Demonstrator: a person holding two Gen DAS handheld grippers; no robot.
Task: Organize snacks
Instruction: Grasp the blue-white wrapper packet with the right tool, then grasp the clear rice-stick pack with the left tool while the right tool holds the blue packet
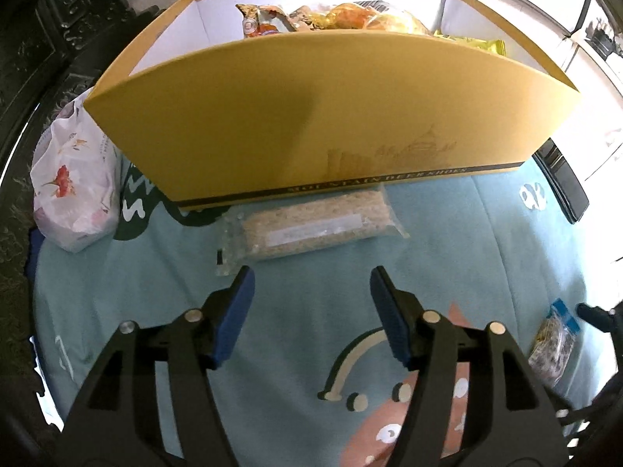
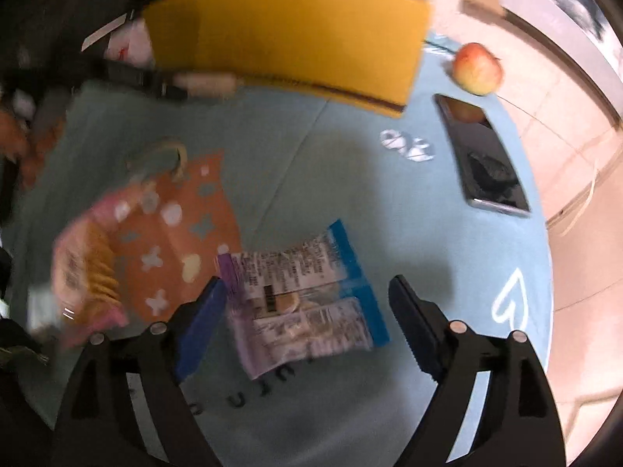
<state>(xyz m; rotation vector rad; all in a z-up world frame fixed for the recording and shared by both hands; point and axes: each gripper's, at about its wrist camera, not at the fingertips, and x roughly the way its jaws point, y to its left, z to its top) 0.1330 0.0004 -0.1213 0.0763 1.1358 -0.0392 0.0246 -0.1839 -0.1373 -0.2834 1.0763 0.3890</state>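
- The left gripper [image 1: 311, 288], at the bottom centre of the left wrist view, had its blue-padded jaws standing well apart with nothing between them, over the light blue cloth [image 1: 467, 233].
- Just above its fingertips, mid-frame, lay a clear packet of pale grain-like snack [image 1: 311, 227], not touched by either pad; its far edge sat against the foot of the yellow cardboard box [image 1: 311, 116].
- The box filled the upper half of that view, with several snack packets [image 1: 342, 19] inside.
- A white flowered plastic bag [image 1: 74, 183] stood at the left edge.
- The right gripper [image 2: 307, 292], bottom centre of the blurred right wrist view, was spread wide; a blue-and-purple snack wrapper [image 2: 307, 292] lay on the cloth between its fingers, seemingly not clamped.
- A pink packet of biscuits [image 2: 85, 272] lay at the lower left.
- An apple [image 2: 477, 68] and a dark phone [image 2: 483, 155] sat at the upper right.
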